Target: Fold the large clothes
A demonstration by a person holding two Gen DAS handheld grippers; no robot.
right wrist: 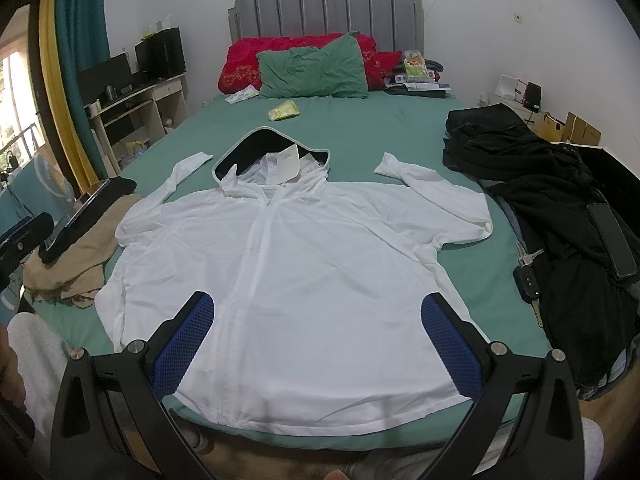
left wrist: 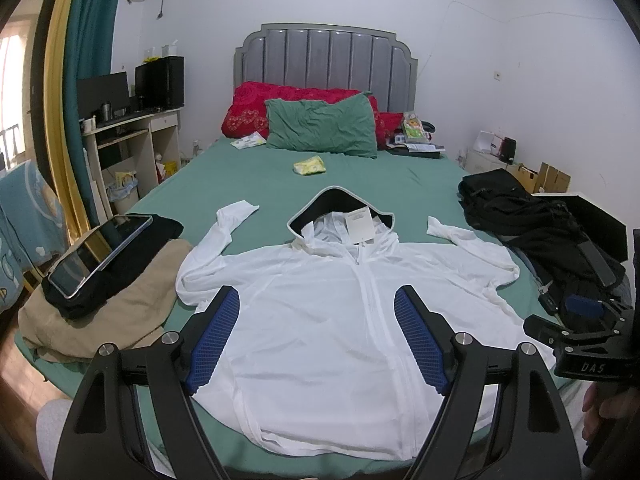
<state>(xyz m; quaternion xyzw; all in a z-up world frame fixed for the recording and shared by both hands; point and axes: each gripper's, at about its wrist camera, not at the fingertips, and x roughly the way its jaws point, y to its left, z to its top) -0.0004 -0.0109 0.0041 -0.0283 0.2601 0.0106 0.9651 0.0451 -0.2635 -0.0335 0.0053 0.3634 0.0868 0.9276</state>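
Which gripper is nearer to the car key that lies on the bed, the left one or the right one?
Right. The right gripper hangs open over the white jacket, with the car key just beyond its right finger. The left gripper is open farther left over the jacket.

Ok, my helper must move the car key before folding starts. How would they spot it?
Start at the bed's green sheet and find the black clothes pile right of the white hooded jacket. The car key lies at that pile's near edge: a small black fob with metal keys attached.
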